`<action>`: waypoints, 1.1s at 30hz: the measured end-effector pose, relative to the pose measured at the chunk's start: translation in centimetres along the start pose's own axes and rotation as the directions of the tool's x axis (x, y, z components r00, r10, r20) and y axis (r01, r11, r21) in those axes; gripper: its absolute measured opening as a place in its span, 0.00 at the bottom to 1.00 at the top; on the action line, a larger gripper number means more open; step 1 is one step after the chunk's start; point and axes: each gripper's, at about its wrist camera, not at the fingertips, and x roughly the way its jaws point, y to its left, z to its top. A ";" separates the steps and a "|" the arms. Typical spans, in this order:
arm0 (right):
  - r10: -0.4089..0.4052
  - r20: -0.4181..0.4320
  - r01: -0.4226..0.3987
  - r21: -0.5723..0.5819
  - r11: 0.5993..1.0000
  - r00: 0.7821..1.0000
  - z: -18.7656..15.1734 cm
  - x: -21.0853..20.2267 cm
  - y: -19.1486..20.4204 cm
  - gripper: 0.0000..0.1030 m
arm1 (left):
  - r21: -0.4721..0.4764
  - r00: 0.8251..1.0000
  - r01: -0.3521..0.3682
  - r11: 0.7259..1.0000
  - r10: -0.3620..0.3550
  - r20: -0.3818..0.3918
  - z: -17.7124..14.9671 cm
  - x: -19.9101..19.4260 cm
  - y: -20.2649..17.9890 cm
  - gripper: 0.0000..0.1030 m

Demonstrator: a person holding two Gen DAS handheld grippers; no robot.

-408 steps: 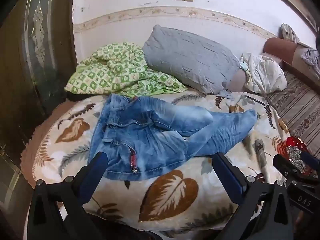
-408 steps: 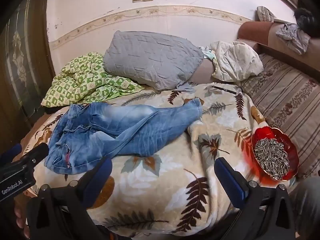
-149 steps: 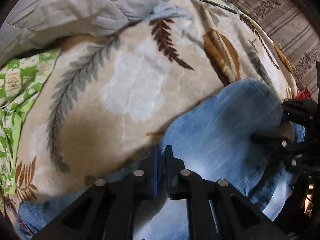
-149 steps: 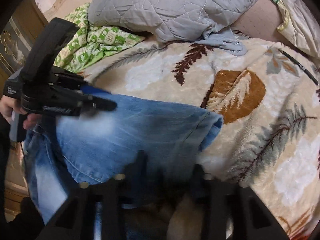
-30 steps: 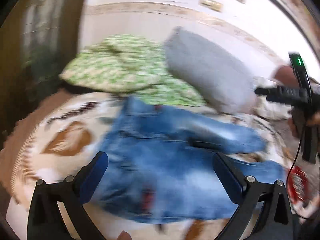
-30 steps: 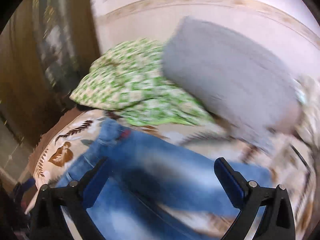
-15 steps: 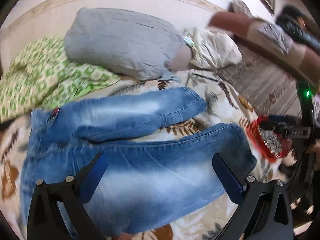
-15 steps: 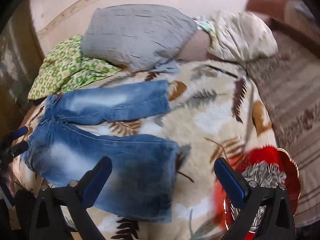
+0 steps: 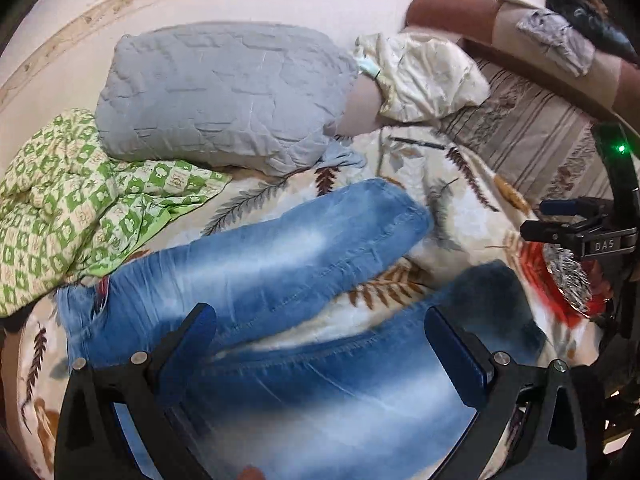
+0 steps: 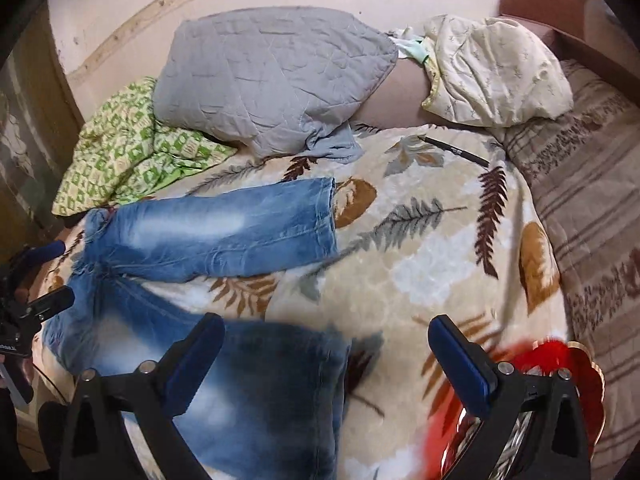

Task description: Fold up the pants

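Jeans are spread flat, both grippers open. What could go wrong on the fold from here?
1. The red dish of seeds sits right by the near leg's hem, under the right gripper; a swing there could tip it.
2. The jeans lie with legs splayed apart, so the fold may come out skewed.
3. The soft leaf blanket could get pinched along with the denim by the left gripper.
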 end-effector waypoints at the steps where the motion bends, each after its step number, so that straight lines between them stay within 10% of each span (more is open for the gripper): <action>1: -0.002 -0.015 0.002 0.003 1.000 1.000 0.8 0.7 0.0 1.00 | -0.005 1.000 -0.002 1.000 0.002 -0.009 0.5 0.6 0.4 1.00; 17: -0.005 -0.267 0.010 0.020 1.000 0.964 12.6 17.7 0.1 0.98 | 0.233 0.972 -0.062 0.970 0.112 -0.207 7.7 15.5 6.7 1.00; 27: 0.025 -0.379 -0.015 0.027 1.000 0.925 14.5 25.3 -0.4 0.65 | 0.227 0.940 0.049 0.973 0.032 -0.339 6.9 22.1 8.4 1.00; 29: 0.045 -0.388 -0.042 0.015 0.999 0.921 14.3 25.8 0.2 0.31 | 0.248 0.936 0.059 0.967 0.032 -0.350 6.7 22.4 8.0 0.86; 30: 0.010 -0.367 -0.019 -0.019 1.000 0.930 14.4 25.7 0.7 0.14 | 0.261 0.938 0.064 0.963 0.031 -0.344 6.7 22.3 7.8 0.23; 31: -0.013 -0.331 -0.007 -0.060 0.998 0.943 14.5 25.2 1.2 0.11 | 0.256 0.938 0.031 0.966 0.060 -0.340 6.8 22.3 7.9 0.04; 33: 0.004 -0.287 -0.030 -0.085 0.996 0.958 14.7 23.9 1.7 0.07 | 0.191 0.947 0.018 0.981 0.045 -0.319 7.3 21.3 8.2 0.01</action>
